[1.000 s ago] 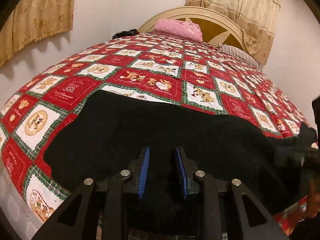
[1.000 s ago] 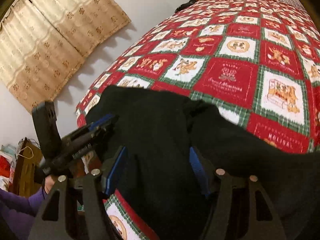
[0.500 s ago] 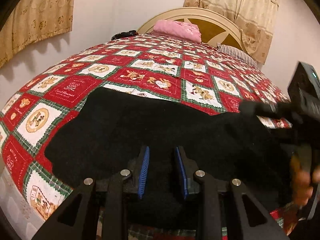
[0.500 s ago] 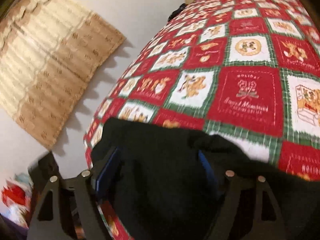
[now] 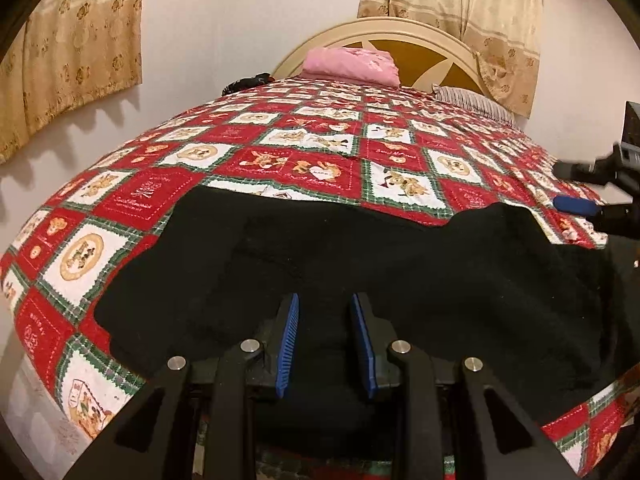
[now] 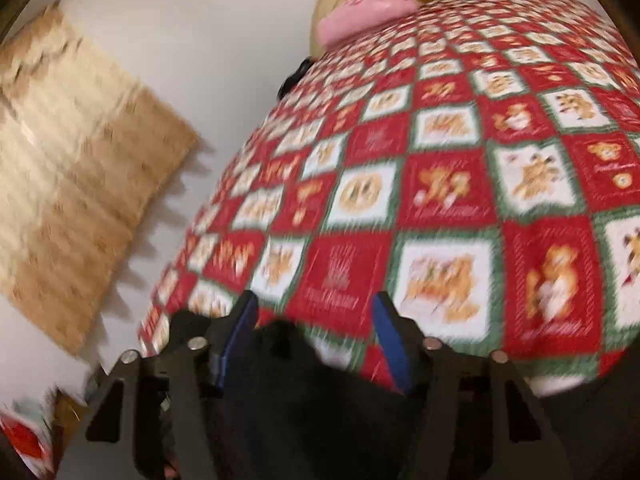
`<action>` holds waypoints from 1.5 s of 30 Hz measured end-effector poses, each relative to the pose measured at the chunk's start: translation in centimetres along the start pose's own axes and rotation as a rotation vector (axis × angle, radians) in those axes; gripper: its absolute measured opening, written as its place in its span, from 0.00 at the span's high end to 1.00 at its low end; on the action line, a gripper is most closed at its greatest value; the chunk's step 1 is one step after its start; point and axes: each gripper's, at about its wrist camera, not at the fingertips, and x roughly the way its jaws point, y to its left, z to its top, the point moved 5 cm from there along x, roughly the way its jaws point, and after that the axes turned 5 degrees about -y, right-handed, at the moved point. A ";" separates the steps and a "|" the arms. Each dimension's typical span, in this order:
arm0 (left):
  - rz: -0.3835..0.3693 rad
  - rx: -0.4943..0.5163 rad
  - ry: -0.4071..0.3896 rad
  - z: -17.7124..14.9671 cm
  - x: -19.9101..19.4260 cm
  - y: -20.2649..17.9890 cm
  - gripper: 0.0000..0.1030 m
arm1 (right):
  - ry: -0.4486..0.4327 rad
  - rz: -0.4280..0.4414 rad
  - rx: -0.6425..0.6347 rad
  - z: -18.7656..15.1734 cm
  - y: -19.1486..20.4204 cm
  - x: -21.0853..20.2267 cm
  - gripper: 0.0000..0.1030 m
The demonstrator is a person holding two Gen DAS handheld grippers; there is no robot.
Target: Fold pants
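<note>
Tools first: the left tool [image 5: 325,344] has its blue pads standing narrowly apart with the near edge of the black fleece pants [image 5: 360,272] between them, though whether they truly pinch it I cannot tell. The right tool [image 6: 316,336], whose jaws have just been closing, stands half open above the pants' other end, where a black fold rises between the pads untouched. The pants lie sideways on the red patchwork quilt [image 5: 256,160] of the bed, long axis running from one tool to the other, so the fold probably goes across.
</note>
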 end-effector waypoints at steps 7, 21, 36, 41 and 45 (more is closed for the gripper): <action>-0.021 -0.009 0.005 0.0 0.0 0.3 0.72 | 0.103 -0.142 -0.060 -2.8 0.0 3.4 0.54; -0.029 -0.040 0.007 0.1 0.0 0.3 0.71 | -0.187 -1.206 0.187 9.1 -23.4 -16.6 0.26; -0.022 -0.046 0.022 0.2 0.1 0.3 0.71 | -0.080 -1.122 0.324 7.2 -28.0 -17.9 0.92; -0.044 -0.065 0.030 0.3 0.1 0.5 0.71 | -0.297 -0.843 0.294 6.6 -21.6 -24.1 0.92; -0.042 -0.065 0.037 0.4 0.2 0.4 0.71 | -0.494 -0.703 0.222 3.9 -15.3 -31.2 0.92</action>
